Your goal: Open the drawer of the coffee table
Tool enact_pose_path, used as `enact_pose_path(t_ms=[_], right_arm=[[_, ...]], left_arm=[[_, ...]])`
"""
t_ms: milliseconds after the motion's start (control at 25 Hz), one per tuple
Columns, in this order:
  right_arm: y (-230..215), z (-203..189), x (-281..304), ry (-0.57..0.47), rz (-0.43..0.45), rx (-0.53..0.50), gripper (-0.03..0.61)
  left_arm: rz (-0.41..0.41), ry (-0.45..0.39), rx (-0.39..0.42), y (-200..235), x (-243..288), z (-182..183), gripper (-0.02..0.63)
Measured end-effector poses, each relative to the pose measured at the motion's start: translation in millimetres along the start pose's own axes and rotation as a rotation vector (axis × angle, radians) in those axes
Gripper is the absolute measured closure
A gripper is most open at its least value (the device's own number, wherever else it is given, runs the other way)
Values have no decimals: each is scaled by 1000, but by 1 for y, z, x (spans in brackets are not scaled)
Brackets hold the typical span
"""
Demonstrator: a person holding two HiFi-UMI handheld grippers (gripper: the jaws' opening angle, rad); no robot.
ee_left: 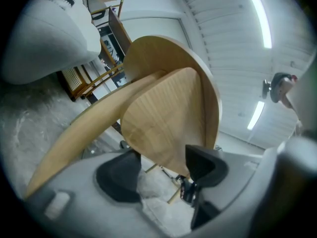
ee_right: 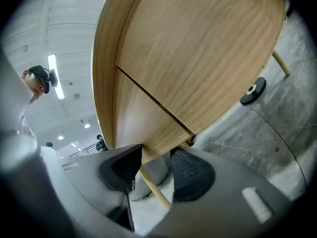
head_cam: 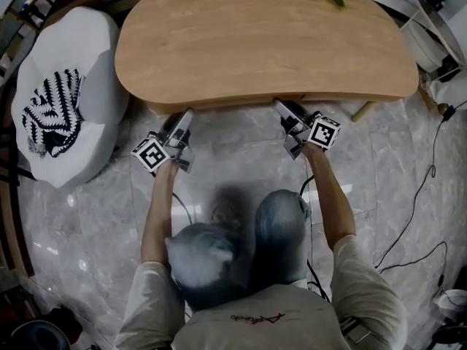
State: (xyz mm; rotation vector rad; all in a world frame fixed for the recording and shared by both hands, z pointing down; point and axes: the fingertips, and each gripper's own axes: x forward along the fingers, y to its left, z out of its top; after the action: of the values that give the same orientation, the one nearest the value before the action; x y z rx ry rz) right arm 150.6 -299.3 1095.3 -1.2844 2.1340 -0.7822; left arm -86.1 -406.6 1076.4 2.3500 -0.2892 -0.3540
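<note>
An oval wooden coffee table (head_cam: 255, 42) fills the top of the head view. A thin strip of its drawer (head_cam: 226, 102) shows under the near rim. My left gripper (head_cam: 185, 117) reaches under that rim at the left, and my right gripper (head_cam: 280, 108) does so at the right. In the left gripper view the drawer's wooden panel (ee_left: 163, 113) dips between the left gripper's (ee_left: 161, 175) spread jaws, which are open. In the right gripper view the drawer's edge (ee_right: 143, 128) sits between the right gripper's (ee_right: 156, 170) open jaws, below the table's underside (ee_right: 198, 48). Floor shows past the wood.
A white pouf (head_cam: 95, 57) with a black-and-white cloth (head_cam: 52, 111) stands left of the table. A slanted table leg (head_cam: 365, 111) shows at the right. Cables (head_cam: 416, 217) trail over the marble floor at the right. The person's knees (head_cam: 241, 239) are just behind the grippers.
</note>
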Motion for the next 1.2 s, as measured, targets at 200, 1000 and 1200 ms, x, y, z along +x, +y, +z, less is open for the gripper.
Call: enact_pose_path(t_ms=[200, 1000, 1200], right_arm=[[6, 0, -2, -39, 0, 7, 400], [86, -65, -91, 21, 72, 7, 453], [95, -75, -105, 41, 72, -7, 452]], left_arm=[[1, 13, -2, 0, -4, -2, 382], [16, 43, 9, -75, -87, -56, 393], [7, 91, 31, -87, -102, -68, 394]])
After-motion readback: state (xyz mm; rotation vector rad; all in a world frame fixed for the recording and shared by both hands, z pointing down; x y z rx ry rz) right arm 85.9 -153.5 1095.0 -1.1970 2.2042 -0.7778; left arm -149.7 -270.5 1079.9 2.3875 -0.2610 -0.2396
